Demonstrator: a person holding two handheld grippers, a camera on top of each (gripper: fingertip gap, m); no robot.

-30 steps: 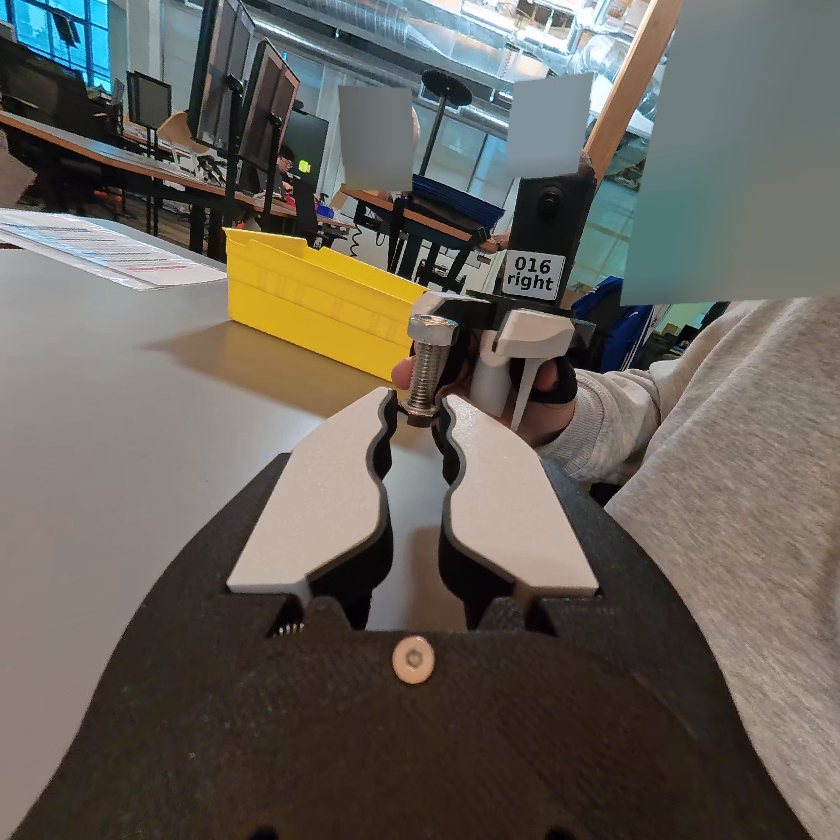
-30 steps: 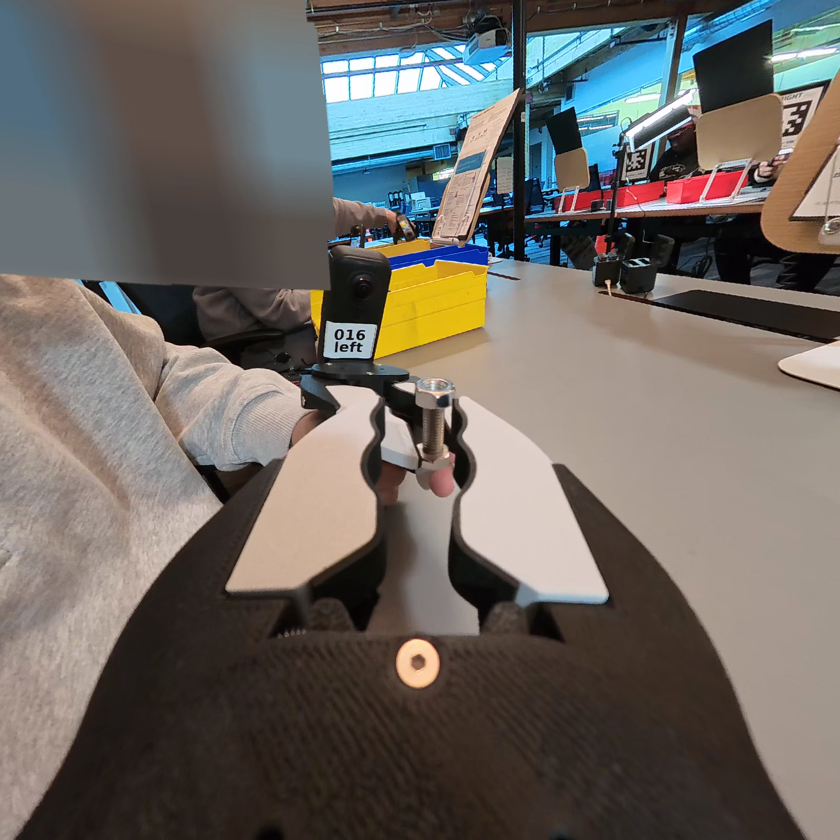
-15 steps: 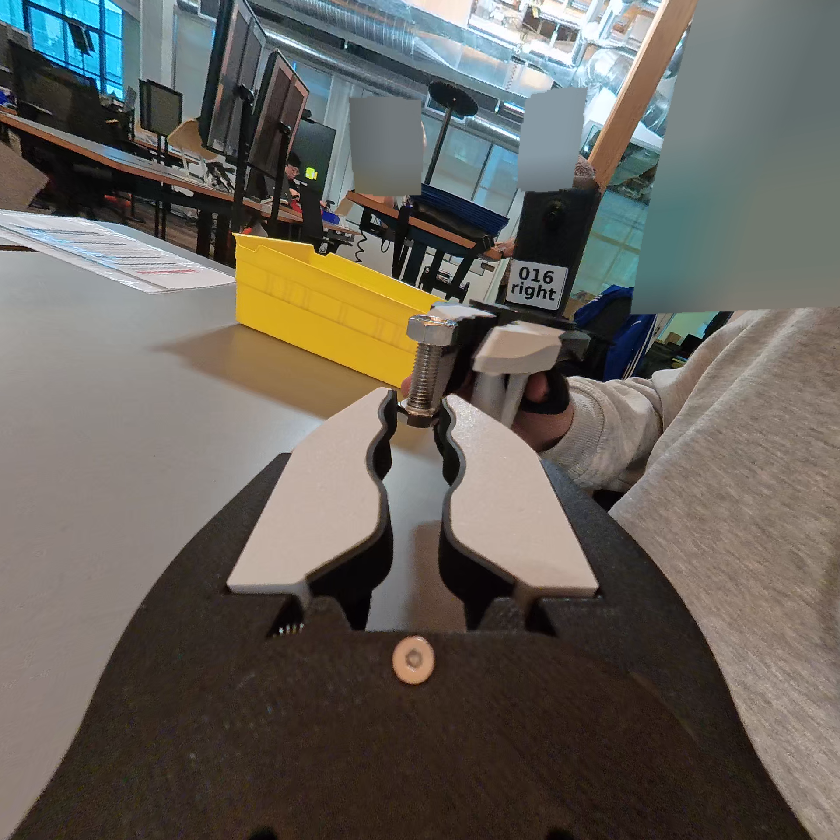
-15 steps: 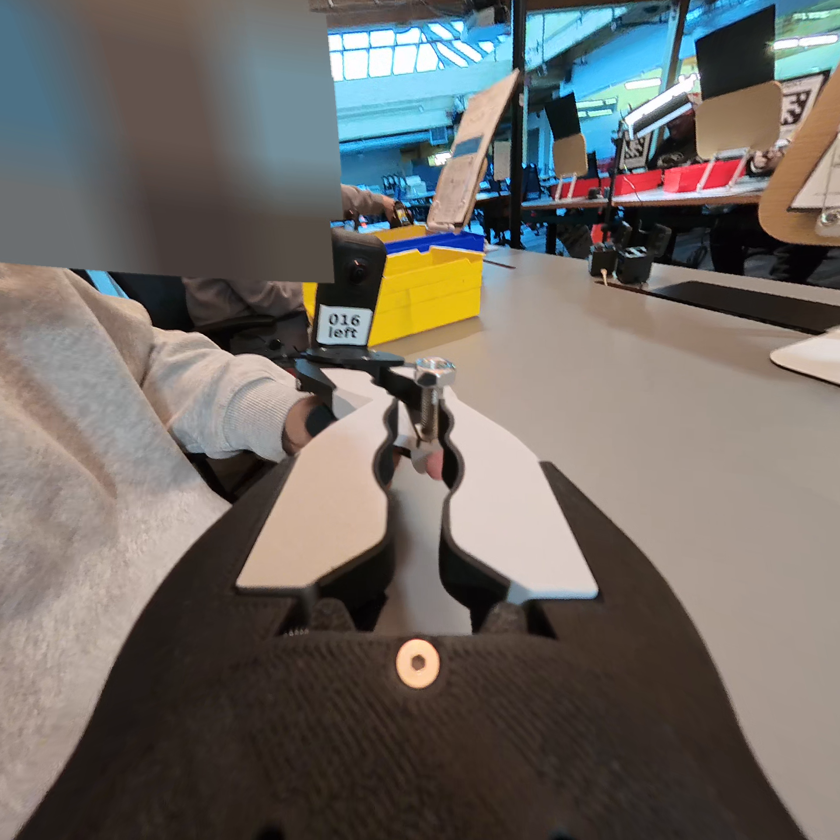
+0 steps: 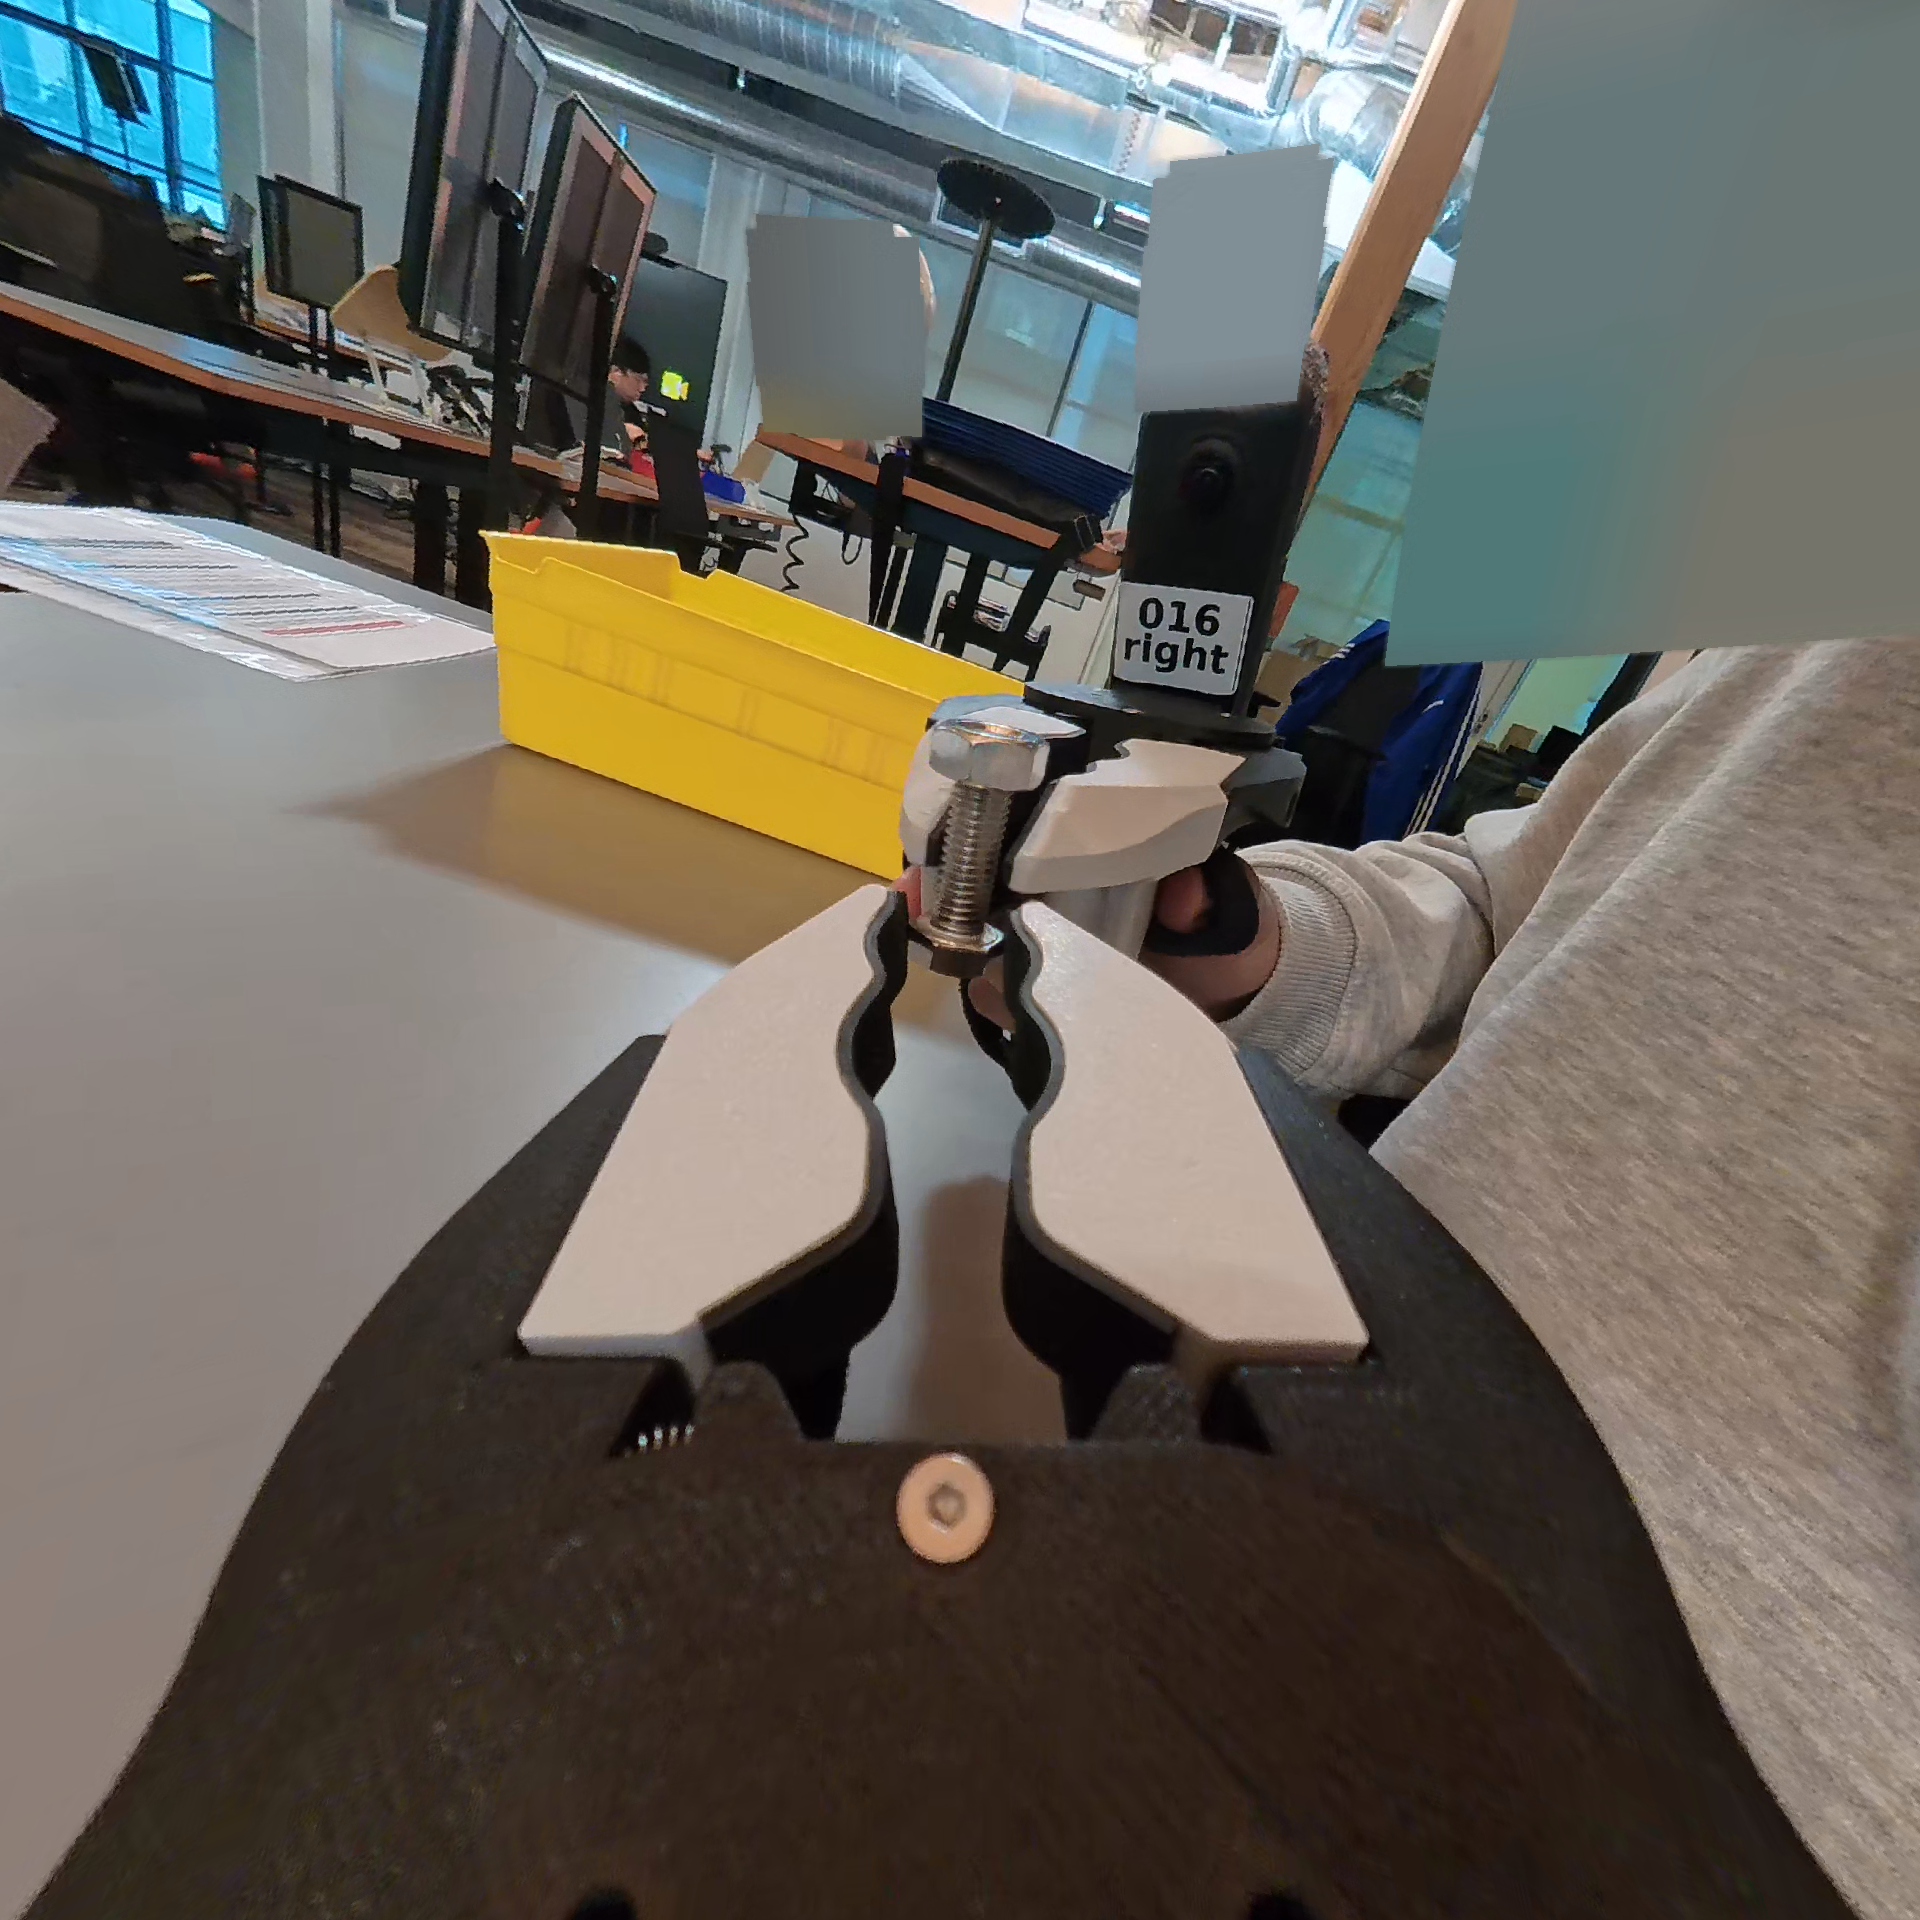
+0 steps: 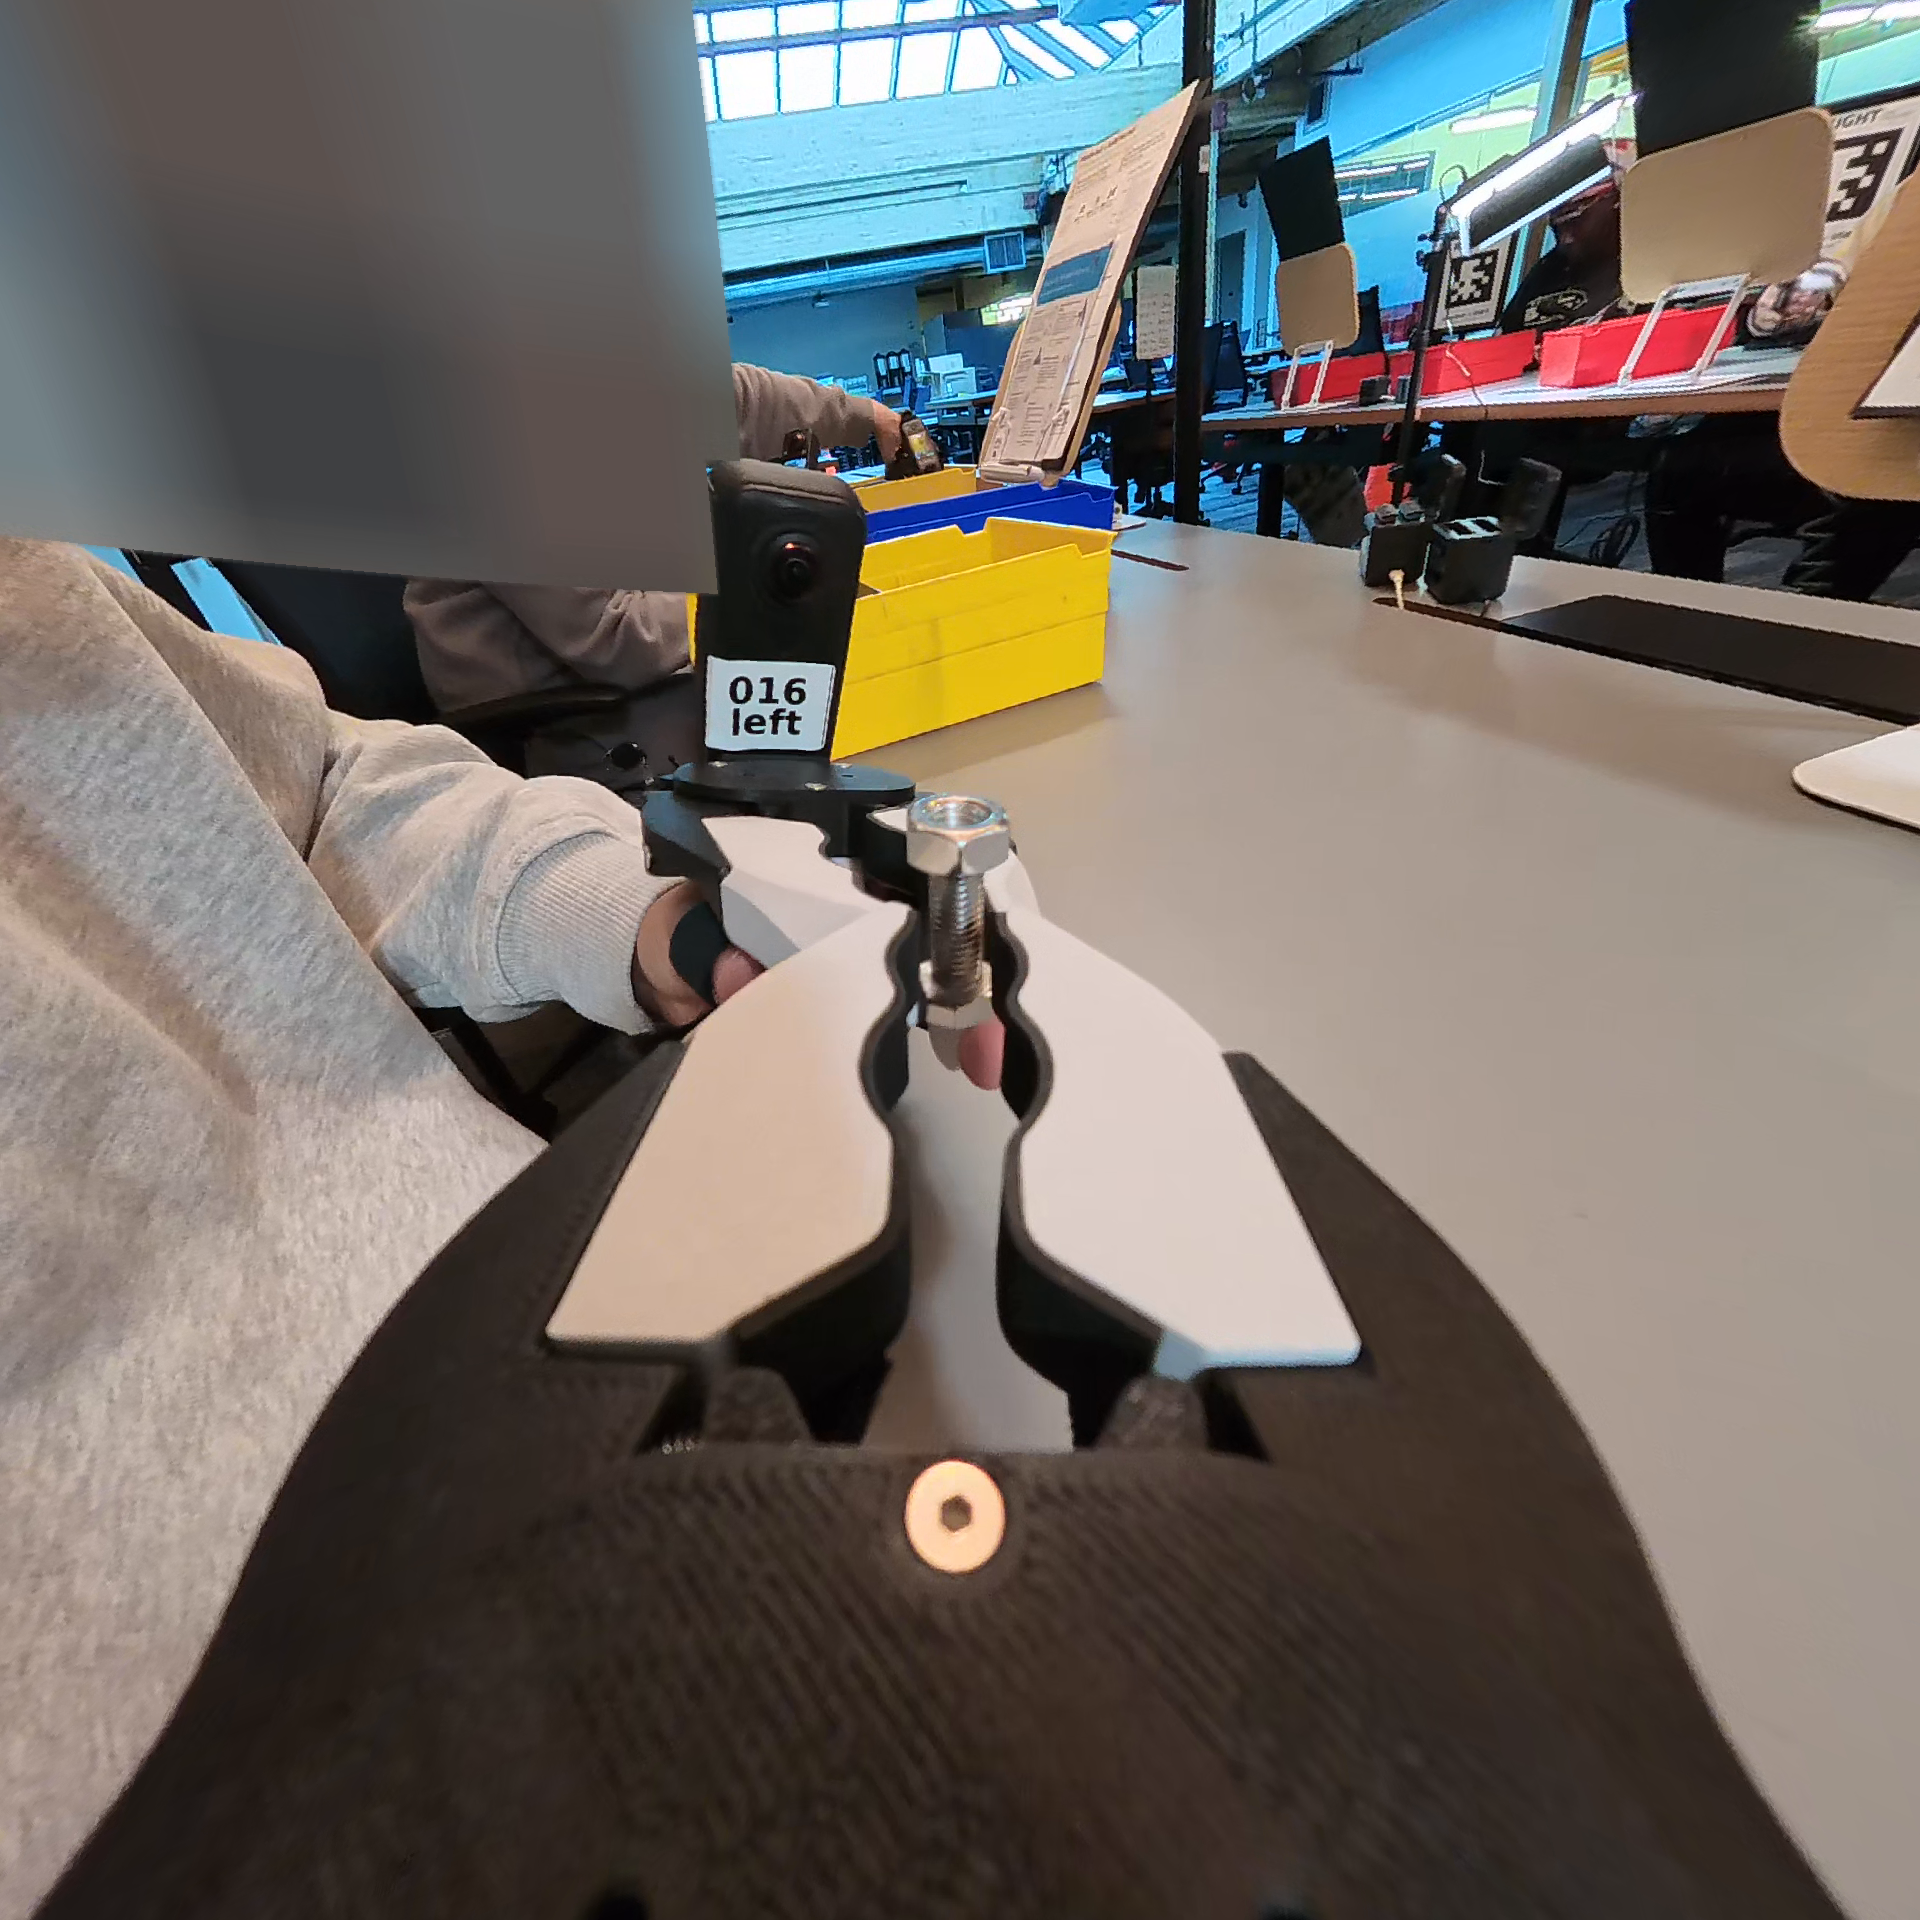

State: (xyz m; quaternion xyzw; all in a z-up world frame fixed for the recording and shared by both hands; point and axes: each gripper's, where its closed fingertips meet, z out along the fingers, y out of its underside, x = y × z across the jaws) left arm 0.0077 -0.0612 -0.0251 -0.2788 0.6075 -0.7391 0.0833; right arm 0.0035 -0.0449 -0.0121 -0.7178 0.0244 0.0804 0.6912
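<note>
A steel bolt (image 5: 971, 831) stands upright above the grey table (image 5: 260, 987), hex head on top, with a nut (image 5: 961, 943) at its lower end. My left gripper (image 5: 961, 935) is shut on the nut. My right gripper (image 5: 971, 800) comes in from the right and its white fingers (image 5: 1122, 821) clasp the shaft just under the head. In the right wrist view, my right gripper (image 6: 954, 956) is shut around the bolt (image 6: 956, 914) above the nut (image 6: 956, 1010). The left gripper's fingers (image 6: 779, 894) reach in from the left. A person's fingertip (image 6: 979, 1051) shows below the nut.
A yellow bin (image 5: 727, 686) stands on the table behind the bolt, with a printed sheet (image 5: 239, 613) at far left. In the right wrist view, stacked yellow bins (image 6: 977, 634) and a blue bin (image 6: 997, 504) stand behind. A black mat (image 6: 1714, 644) lies at right. The person's grey sleeves (image 5: 1558, 1039) flank both grippers. Only a small space, under 4 cm, lies between the two pairs of fingers.
My right gripper has moved in toward the bolt and its fingers have closed around the shaft. My left gripper has kept hold of the nut, and the bolt has stayed upright.
</note>
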